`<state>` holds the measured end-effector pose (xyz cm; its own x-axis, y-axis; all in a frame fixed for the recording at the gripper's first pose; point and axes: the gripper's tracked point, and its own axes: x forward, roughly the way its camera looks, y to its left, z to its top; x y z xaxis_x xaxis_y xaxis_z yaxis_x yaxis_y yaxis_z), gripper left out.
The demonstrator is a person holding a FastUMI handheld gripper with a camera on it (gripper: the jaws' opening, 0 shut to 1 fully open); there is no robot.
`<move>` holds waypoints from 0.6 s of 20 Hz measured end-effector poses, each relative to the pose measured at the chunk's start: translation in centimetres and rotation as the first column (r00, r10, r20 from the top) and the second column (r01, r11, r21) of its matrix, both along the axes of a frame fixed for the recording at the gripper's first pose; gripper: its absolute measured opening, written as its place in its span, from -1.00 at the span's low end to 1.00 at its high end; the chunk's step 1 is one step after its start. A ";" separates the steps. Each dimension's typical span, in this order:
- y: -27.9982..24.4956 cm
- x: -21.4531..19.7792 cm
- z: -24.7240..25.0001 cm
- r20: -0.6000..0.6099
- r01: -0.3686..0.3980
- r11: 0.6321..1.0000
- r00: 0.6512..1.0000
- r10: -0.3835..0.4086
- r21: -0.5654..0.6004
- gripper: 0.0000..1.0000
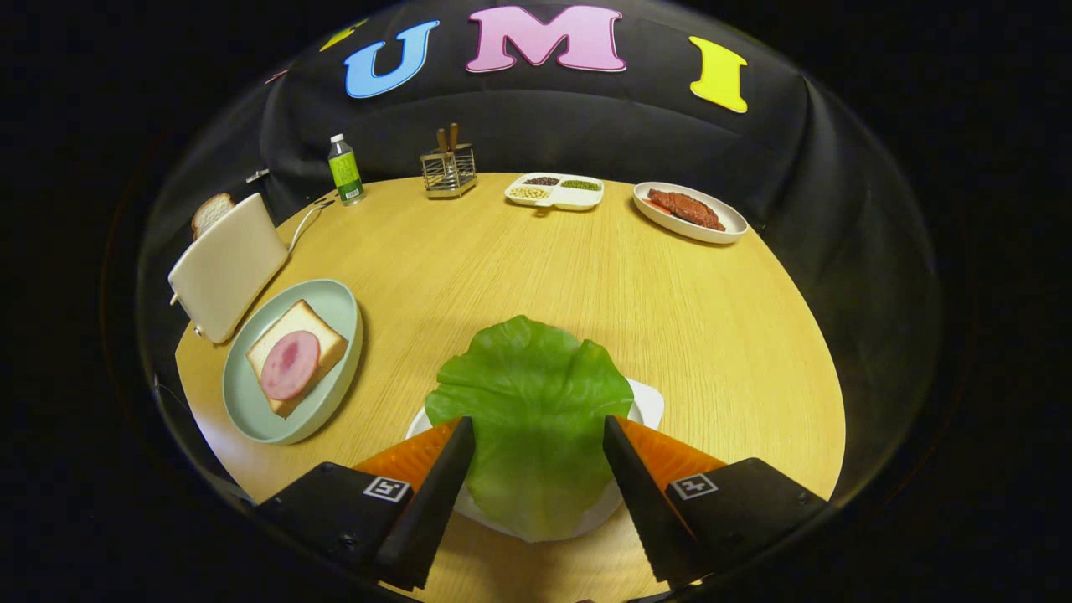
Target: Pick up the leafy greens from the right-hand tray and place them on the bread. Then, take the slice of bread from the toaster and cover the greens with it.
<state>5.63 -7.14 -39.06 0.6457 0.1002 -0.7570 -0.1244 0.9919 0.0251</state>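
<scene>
Your black two-finger gripper point(538, 435) is spread wide over the broad green lettuce leaf point(532, 410), bottom centre; closing too high could miss the flat leaf.

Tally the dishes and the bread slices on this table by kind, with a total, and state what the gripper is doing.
Round plates: 1, pale green plate.
Oval plates: 1, meat plate.
Divided trays: 1.
White trays: 1, under the leafy greens.
Bread slices: 2, plate slice, toaster slice.
Total: 6.
Gripper open, fingers either side of the greens.
</scene>
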 end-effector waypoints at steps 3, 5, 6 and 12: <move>-0.1 -0.3 0.0 -0.010 -0.006 1.000 1.000 0.007 0.006 0.75; 0.1 -0.2 0.0 -0.011 -0.004 1.000 1.000 0.004 0.005 0.67; 0.0 -0.2 0.0 -0.018 -0.004 1.000 1.000 0.004 0.004 0.63; 0.0 -0.3 0.0 -0.019 0.003 1.000 1.000 -0.003 0.001 -0.46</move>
